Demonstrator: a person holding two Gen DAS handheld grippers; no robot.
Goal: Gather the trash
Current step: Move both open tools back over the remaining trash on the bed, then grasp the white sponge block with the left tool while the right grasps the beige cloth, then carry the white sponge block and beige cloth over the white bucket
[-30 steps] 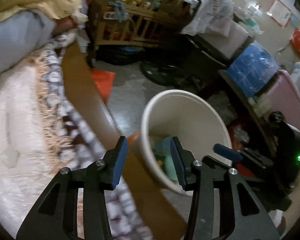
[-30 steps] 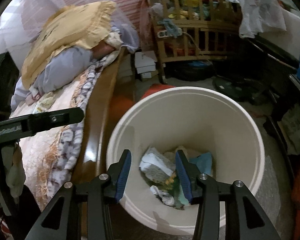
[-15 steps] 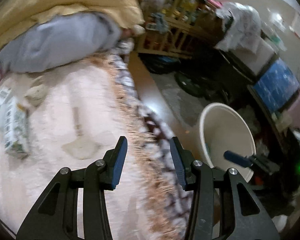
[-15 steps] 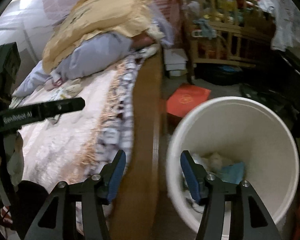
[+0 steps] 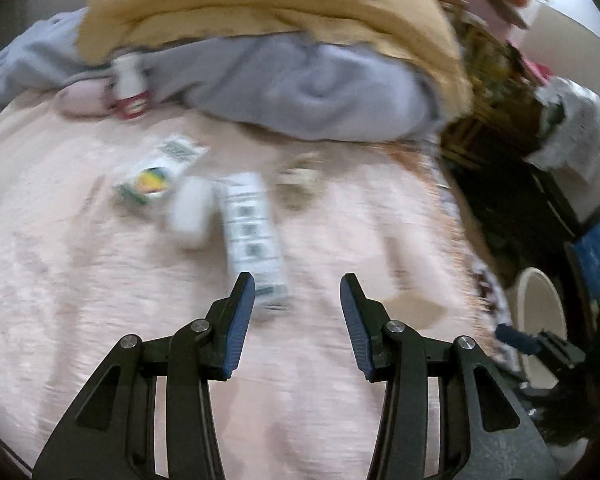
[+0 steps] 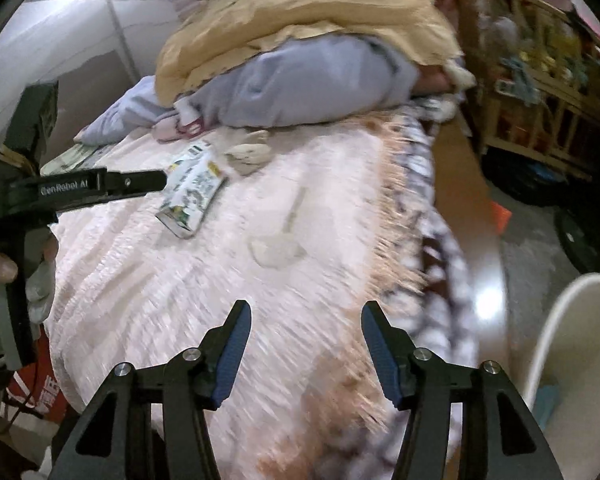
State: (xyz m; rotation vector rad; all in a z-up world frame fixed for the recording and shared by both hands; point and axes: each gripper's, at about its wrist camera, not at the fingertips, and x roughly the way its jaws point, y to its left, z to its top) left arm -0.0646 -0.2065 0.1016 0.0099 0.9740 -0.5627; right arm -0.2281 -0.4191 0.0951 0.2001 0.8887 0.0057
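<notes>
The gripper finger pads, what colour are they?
Blue, on black arms; the left gripper's pads show it best in the left wrist view.

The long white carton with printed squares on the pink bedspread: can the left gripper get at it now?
Probably yes. The long white carton lies flat just ahead of the left gripper, whose jaws stand apart and empty. Only bare pink bedspread lies between; a small white box lies beside it.

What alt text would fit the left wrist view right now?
The empty, open left claw hangs over a pale pink bedspread, pointing at a long white carton lying among other blurred scraps. Behind them, a grey pillow lies under a yellow blanket; the white bin stands off the bed at the right edge.
</notes>
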